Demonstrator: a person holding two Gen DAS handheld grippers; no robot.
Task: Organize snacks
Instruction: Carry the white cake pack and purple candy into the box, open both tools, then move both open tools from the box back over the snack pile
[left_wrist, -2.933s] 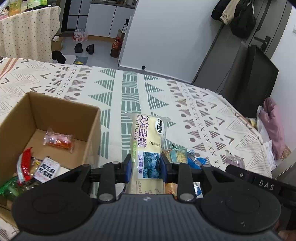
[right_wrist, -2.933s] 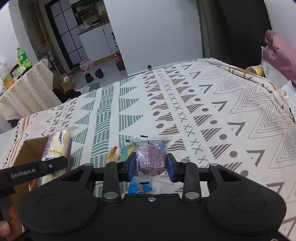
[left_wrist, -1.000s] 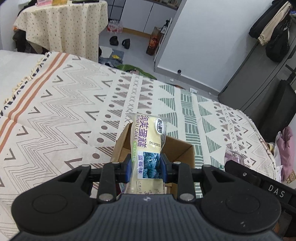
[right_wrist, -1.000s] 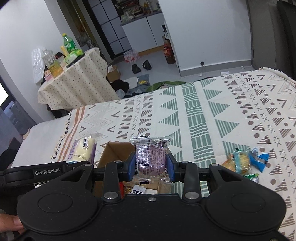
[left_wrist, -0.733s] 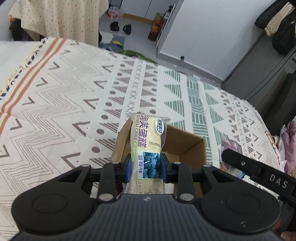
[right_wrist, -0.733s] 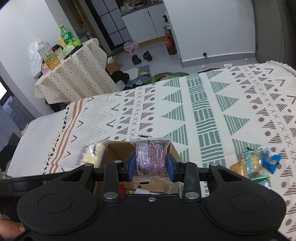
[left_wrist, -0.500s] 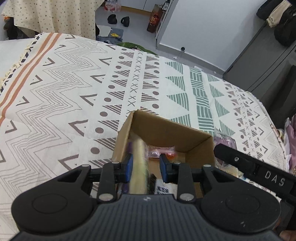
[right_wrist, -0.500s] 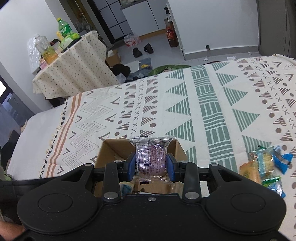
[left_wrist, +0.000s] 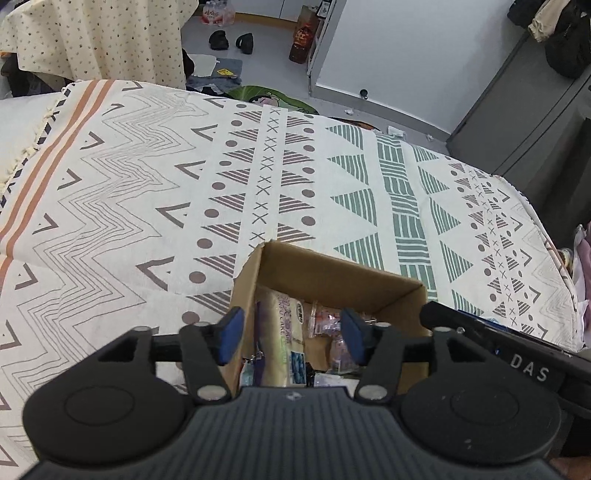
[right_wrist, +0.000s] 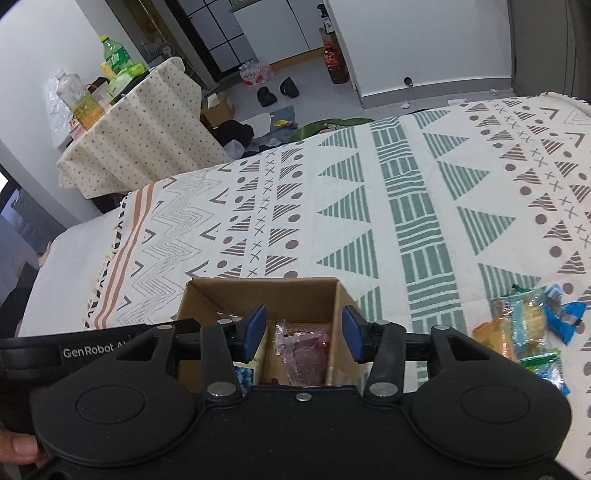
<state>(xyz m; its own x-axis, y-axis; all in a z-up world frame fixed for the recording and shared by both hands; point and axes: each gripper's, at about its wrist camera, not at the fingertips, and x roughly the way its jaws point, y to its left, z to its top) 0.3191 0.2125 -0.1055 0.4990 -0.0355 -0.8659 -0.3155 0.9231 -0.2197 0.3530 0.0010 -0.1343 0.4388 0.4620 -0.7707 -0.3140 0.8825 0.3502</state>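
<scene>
Snacks lie in two places: some in one cardboard box (left_wrist: 332, 273) on the bed (left_wrist: 147, 192), the rest in a small heap (right_wrist: 528, 328) on the patterned cover to the right of the box, apart from it. In the box we count at least three packets from the left wrist view: one pale cake packet (left_wrist: 284, 332) with blue print, lying lengthwise along the left wall, and beside it two clear wrappers with red-orange contents (left_wrist: 325, 321); more sit lower, hidden by the tool. From the right wrist view one clear wrapper with a purple-pink filling (right_wrist: 306, 347) lies near the right wall. The heap holds several packets, blue, yellow and green; we cannot count them exactly.

We hold two tools. Our left hand-held gripper (left_wrist: 290, 334) hangs over the box with its jaws wide and nothing between them. Our right hand-held gripper (right_wrist: 304, 332) is likewise spread wide and empty above the box. One thumb (right_wrist: 18, 448) shows at the lower left edge.
</scene>
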